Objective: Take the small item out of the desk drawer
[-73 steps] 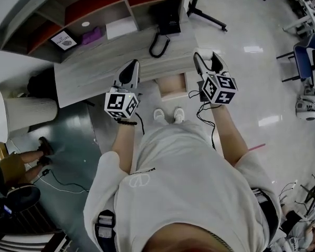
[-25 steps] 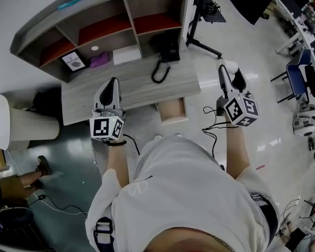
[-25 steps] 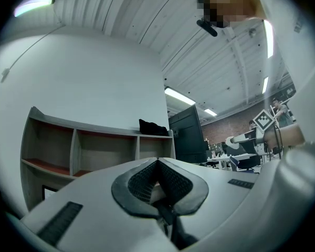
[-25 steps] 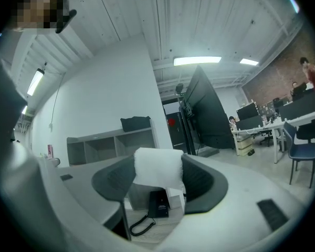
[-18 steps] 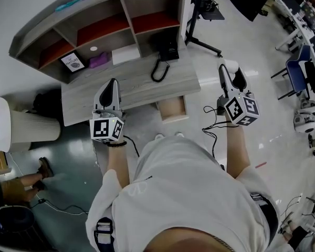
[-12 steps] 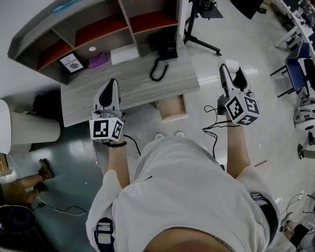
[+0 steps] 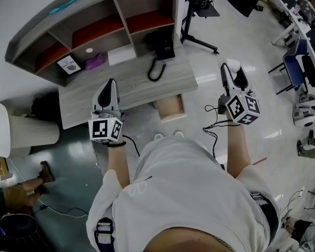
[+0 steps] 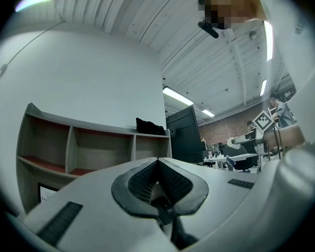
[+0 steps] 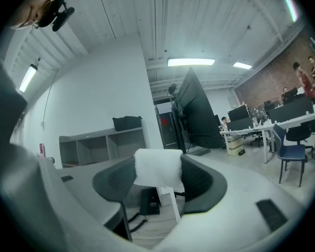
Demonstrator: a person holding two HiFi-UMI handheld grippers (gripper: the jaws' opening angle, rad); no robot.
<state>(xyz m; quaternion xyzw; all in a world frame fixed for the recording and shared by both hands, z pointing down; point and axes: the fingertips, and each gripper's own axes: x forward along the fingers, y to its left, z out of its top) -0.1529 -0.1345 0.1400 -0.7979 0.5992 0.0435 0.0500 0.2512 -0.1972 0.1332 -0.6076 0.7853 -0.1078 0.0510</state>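
Head view: right gripper (image 7: 232, 73) w/ white item (image 7: 231, 63) has left drawer (image 7: 169, 105).

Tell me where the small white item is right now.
The small white item sits clamped between the right gripper's fingers; in the head view that's on the right, over the floor past the desk's end, right of the open drawer.
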